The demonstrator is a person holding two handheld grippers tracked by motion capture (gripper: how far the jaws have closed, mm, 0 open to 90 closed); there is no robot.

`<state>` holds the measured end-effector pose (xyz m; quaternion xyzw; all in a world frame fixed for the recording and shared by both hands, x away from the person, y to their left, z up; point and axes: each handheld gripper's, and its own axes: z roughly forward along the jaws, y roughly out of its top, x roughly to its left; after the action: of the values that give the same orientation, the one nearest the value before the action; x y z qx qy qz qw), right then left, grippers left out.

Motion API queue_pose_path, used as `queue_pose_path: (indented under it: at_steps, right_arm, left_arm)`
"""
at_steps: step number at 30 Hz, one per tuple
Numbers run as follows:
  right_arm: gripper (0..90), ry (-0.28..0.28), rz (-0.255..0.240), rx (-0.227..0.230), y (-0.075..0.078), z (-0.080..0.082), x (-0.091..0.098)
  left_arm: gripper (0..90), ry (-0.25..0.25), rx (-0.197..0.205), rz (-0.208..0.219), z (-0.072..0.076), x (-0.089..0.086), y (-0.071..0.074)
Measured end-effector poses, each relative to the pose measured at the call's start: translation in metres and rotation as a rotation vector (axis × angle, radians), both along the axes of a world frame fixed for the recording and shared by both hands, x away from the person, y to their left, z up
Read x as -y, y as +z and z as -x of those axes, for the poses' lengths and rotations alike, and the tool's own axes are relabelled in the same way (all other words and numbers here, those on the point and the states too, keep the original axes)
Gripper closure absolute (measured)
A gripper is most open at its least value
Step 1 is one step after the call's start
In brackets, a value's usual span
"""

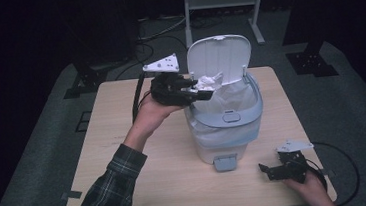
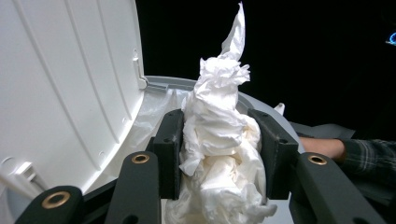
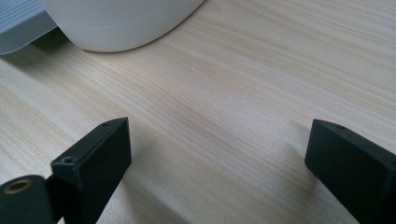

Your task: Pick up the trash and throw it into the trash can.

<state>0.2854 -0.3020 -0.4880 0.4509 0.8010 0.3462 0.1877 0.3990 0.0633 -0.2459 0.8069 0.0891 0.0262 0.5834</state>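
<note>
Nearest to us, at about five o'clock on the table [image 1: 143,187], we rest our right gripper [image 1: 270,171] low on the wood, hand curled around its body, jaws pointing toward nine o'clock. Its own view shows what the high view leaves unclear: the two black jaws stand wide apart with bare wood grain between them, grasping nothing, and the white base of the bin [image 3: 121,23] sits just ahead at eleven o'clock.

Farther off, our left forearm in its plaid sleeve [image 1: 109,187] rises from six o'clock toward the table's middle, wrist bent so that the left gripper [image 1: 204,87] points toward three o'clock over the bin's [image 1: 228,129] open mouth. The jaws are clamped on a crumpled white tissue [image 1: 210,82], held above the liner at the bin's near-left rim.

The left gripper view adds the pinch itself: both pads press into the tissue [image 2: 219,140], a twisted tail sticks up at twelve o'clock, and the raised lid [image 2: 65,79] stands close at nine o'clock.
</note>
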Motion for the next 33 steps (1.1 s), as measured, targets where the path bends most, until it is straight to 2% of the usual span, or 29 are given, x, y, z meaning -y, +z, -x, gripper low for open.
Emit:
queue_pose_path:
  at_steps: [16, 21, 25, 30, 33]
  right_arm:
    - [6.0, 0.0, 0.0, 0.0, 0.0, 0.0, 0.0]
    - [5.9, 0.0, 0.0, 0.0, 0.0, 0.0, 0.0]
    - [5.9, 0.0, 0.0, 0.0, 0.0, 0.0, 0.0]
    - [6.0, 0.001, 0.0, 0.001, 0.0, 0.0, 0.0]
    - [6.0, 0.004, 0.0, 0.001, 0.0, 0.001, 0.0]
  left_arm:
    - [53.4, 0.005, 0.003, -0.02, -0.011, 0.024, -0.007]
    - [46.0, 0.001, 0.001, -0.028, -0.013, 0.029, -0.007]
    - [38.4, 0.011, 0.017, -0.028, -0.015, 0.029, -0.006]
    - [31.5, 0.026, 0.015, -0.003, -0.016, 0.024, -0.005]
    - [31.0, 0.027, 0.016, 0.001, -0.016, 0.02, -0.003]
